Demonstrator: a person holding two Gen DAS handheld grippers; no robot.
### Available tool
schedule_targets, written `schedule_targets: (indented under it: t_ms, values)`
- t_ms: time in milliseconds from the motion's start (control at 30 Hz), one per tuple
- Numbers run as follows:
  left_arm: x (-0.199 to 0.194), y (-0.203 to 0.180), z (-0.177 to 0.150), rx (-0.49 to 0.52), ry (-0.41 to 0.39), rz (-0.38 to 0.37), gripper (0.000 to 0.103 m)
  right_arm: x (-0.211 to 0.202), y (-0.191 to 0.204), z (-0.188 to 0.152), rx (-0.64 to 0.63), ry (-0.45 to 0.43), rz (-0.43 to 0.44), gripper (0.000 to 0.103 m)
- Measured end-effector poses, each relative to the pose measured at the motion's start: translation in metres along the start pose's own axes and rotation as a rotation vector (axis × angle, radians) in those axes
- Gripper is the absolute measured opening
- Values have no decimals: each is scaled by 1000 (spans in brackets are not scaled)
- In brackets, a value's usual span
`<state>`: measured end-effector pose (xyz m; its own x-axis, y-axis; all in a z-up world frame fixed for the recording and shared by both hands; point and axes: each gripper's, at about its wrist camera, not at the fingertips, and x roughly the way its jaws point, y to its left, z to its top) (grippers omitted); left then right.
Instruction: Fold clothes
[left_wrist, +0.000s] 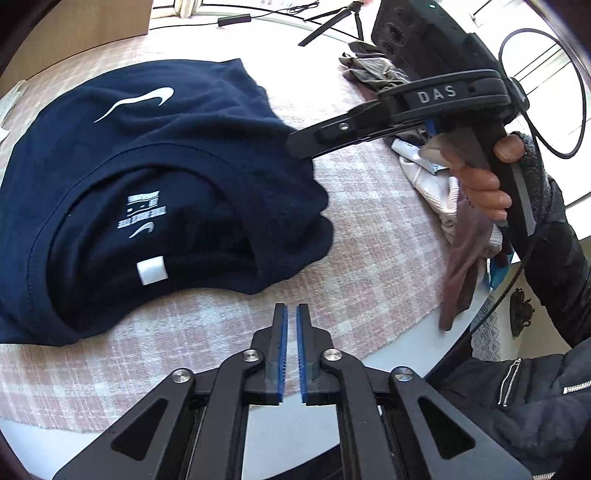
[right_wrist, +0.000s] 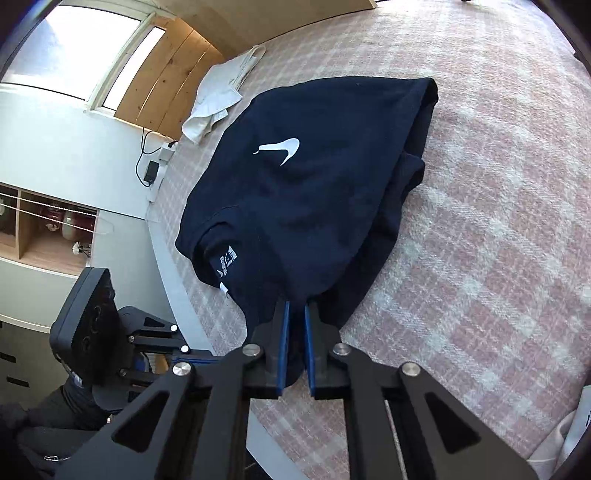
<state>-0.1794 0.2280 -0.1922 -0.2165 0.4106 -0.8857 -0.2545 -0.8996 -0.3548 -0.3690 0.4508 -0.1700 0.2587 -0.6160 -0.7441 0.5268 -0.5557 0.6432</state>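
Observation:
A navy T-shirt (left_wrist: 147, 166) with a white swoosh lies partly folded on the pink checked cloth, its neck label facing up. My left gripper (left_wrist: 291, 310) hovers over the bare cloth just in front of the shirt's collar edge. Its blue pads stand a narrow gap apart with nothing between them. My right gripper (right_wrist: 296, 306) is shut on a bunched edge of the T-shirt (right_wrist: 314, 184), and dark fabric fills the space between its pads. In the left wrist view the right gripper (left_wrist: 295, 146) comes in from the right, held by a hand, with its tips at the shirt's right edge.
A heap of unfolded clothes (left_wrist: 461, 221) lies at the table's right edge, with a grey garment (left_wrist: 369, 66) behind it. A white folded cloth (right_wrist: 221, 92) sits at the far corner. The table edge (right_wrist: 173, 280) runs close to the shirt. A power adapter with cables (right_wrist: 151, 170) lies beyond it.

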Motion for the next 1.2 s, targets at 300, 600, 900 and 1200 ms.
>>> schedule_targets:
  t_ms: [300,600,900,1200]
  values:
    - [27,-10,19,-189,-19,-78,26,8,0,1,-8,22,-19,29]
    - [12,-3,10,-462,-78,49,34,7,8,-2,-59,28,-61,29]
    - [24,22,3,-702,-122,-6,26,13,12,0,-88,47,-71,29]
    - [23,26,-11,-739,-155,-87,2,16,10,-3,-74,73,-46,29]
